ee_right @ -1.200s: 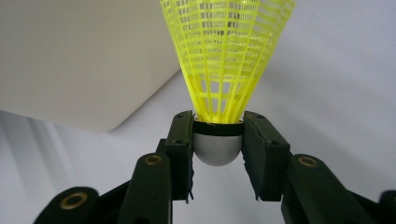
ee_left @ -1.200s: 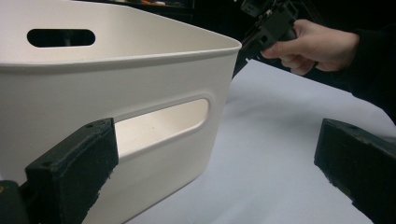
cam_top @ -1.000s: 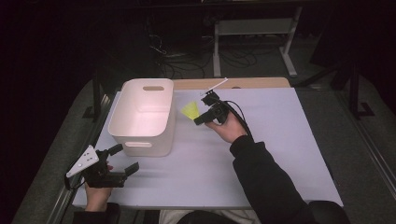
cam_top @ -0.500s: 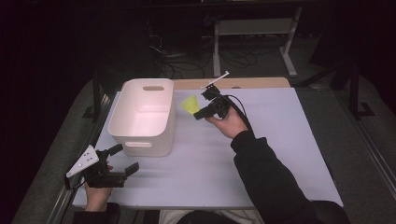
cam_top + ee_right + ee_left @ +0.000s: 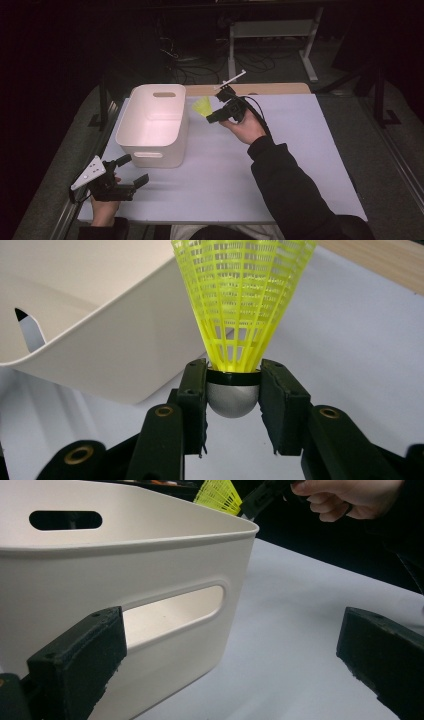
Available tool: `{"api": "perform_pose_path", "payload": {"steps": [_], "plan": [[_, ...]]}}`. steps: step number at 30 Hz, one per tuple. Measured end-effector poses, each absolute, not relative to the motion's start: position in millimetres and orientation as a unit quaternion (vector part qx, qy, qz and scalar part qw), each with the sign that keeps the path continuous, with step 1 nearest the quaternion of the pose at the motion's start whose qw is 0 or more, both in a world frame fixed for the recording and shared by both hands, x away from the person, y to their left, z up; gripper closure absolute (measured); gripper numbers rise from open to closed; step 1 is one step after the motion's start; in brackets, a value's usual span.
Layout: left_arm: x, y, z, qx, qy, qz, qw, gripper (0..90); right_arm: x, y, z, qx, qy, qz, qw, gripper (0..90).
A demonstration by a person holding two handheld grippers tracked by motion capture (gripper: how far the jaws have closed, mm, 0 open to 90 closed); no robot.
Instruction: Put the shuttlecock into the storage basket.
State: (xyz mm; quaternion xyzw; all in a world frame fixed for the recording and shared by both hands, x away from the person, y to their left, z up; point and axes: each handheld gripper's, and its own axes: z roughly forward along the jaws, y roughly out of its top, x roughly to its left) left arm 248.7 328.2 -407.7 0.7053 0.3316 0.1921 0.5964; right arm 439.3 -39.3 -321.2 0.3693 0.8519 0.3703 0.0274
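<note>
Shuttlecock held beside the bin

Left tool (image 5: 131,171) rests jaws apart on the counter (image 5: 300,150), idle. Right tool (image 5: 232,390) clamps the shuttlecock (image 5: 240,300) by its cork, raised just beside the bin (image 5: 155,125), probably to drop it in.

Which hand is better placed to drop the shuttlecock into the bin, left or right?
Right, I'd say. The right tongs already clamp the shuttlecock by its cap, lifted beside the bin rim. The left tongs stand open and empty at the bin's near end.
</note>
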Motion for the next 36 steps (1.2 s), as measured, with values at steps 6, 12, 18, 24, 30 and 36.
{"api": "perform_pose_path", "payload": {"steps": [6,12,18,24,30,36], "plan": [[249,328,-408,0.704,0.331,0.193,0.597,0.0,439,-39,-312,0.363,0.853,0.374,0.034,63.7],[249,328,-408,0.705,0.331,0.193,0.597,0.0,439,-37,-304,0.355,0.854,0.38,0.038,63.6],[249,328,-408,0.705,0.332,0.192,0.597,0.0,437,-33,-295,0.347,0.855,0.383,0.043,63.7],[249,328,-408,0.704,0.332,0.192,0.597,0.0,436,-31,-286,0.34,0.856,0.386,0.051,63.7],[249,328,-408,0.705,0.331,0.192,0.597,0.0,435,-30,-279,0.337,0.856,0.389,0.054,63.7],[249,328,-408,0.704,0.331,0.192,0.598,0.0,431,-23,-269,0.321,0.861,0.39,0.06,63.6]]}}
